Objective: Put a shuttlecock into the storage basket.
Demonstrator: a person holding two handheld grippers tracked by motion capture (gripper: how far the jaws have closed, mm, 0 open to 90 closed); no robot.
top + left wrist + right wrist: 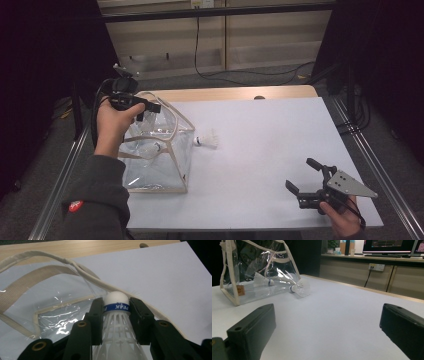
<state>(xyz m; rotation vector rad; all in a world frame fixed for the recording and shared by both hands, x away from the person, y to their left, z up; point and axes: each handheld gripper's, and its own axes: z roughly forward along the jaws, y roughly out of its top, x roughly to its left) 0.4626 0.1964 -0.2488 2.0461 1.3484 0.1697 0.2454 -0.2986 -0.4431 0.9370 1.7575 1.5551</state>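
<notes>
While your right gripper (303, 181) rests with jaws apart at the table's near edge, your left gripper (117, 315) clamps a shuttlecock (116, 315) above the clear bag (157, 155). Next, lower it through the opening, then release; another shuttlecock (209, 140) lies just beside the bag.

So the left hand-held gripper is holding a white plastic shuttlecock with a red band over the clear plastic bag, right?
Not quite: the band is blue, not red, as the left gripper view shows. The left hand-held gripper does hold the white plastic shuttlecock over the clear plastic bag.
</notes>
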